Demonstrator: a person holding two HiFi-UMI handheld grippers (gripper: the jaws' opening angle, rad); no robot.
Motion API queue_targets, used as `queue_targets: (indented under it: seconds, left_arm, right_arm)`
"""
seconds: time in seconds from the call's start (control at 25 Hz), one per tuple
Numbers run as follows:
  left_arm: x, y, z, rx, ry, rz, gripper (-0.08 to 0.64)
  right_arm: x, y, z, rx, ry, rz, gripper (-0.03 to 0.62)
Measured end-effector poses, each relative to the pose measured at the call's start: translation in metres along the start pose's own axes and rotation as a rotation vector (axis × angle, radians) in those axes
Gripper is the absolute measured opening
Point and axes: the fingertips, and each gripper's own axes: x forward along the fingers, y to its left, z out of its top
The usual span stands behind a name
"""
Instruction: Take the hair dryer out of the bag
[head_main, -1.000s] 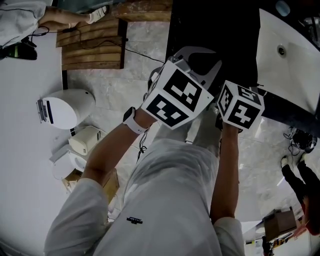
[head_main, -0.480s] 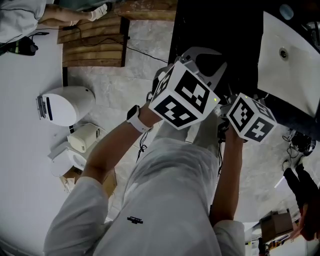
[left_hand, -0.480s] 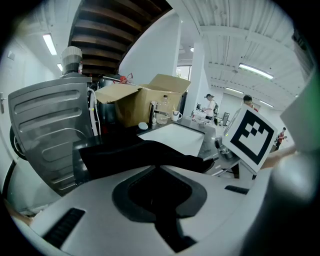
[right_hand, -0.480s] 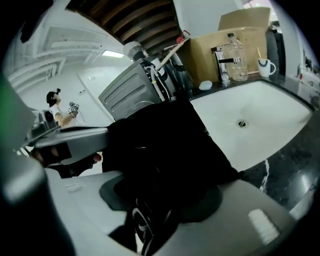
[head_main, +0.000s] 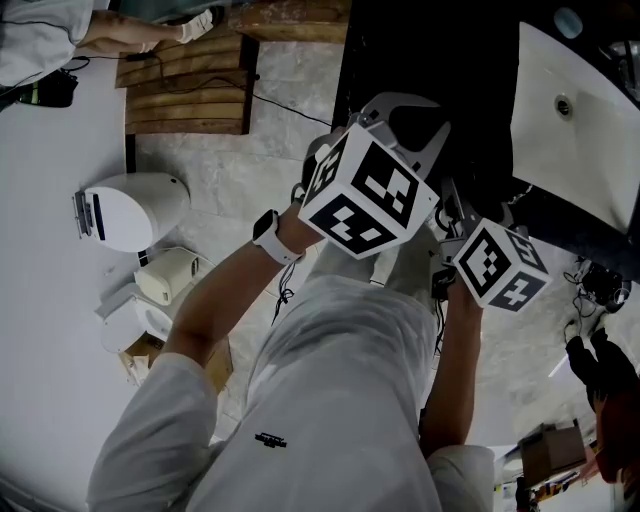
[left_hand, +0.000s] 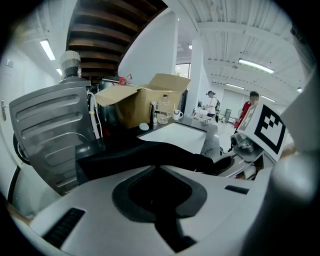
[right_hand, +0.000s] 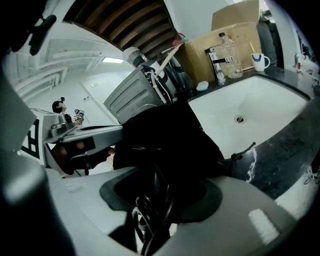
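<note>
Edge of black bag (left_hand: 150, 156) pinched by closed left gripper (left_hand: 159, 172). Between right gripper (right_hand: 160, 175) jaws, just narrowed, coiled cord (right_hand: 149, 217) clasped. The hair dryer itself is unseen, so removal is judged barely begun.

A dark stone counter (right_hand: 282, 150) has a white sink (right_hand: 250, 107) set into its top, and the black bag (right_hand: 165, 132) lies on it against the sink's left edge as the right gripper view shows it. Behind the sink stand a faucet (right_hand: 215, 60), a clear bottle (right_hand: 229, 52) and a white mug (right_hand: 258, 61). A small white lump (right_hand: 201, 85) lies near the faucet, and an open cardboard box (right_hand: 220, 35) stands at the very back.
</note>
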Motion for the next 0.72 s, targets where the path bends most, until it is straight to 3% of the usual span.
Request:
queue_targets:
  seconds: [0.12, 0.36, 0.72]
  left_arm:
    - [-0.002, -0.004, 0.002, 0.013, 0.001, 0.0, 0.026]
    - [-0.004, -0.01, 0.002, 0.041, 0.012, 0.022, 0.026]
    - [-0.014, 0.0, 0.006, 0.036, 0.006, 0.068, 0.026]
  right_arm:
    - [-0.011, -0.001, -0.002, 0.015, -0.008, 0.011, 0.212]
    - [-0.024, -0.018, -0.001, 0.157, -0.033, 0.039, 0.212]
    - [-0.051, -0.023, -0.013, 0.022, -0.018, 0.058, 0.212]
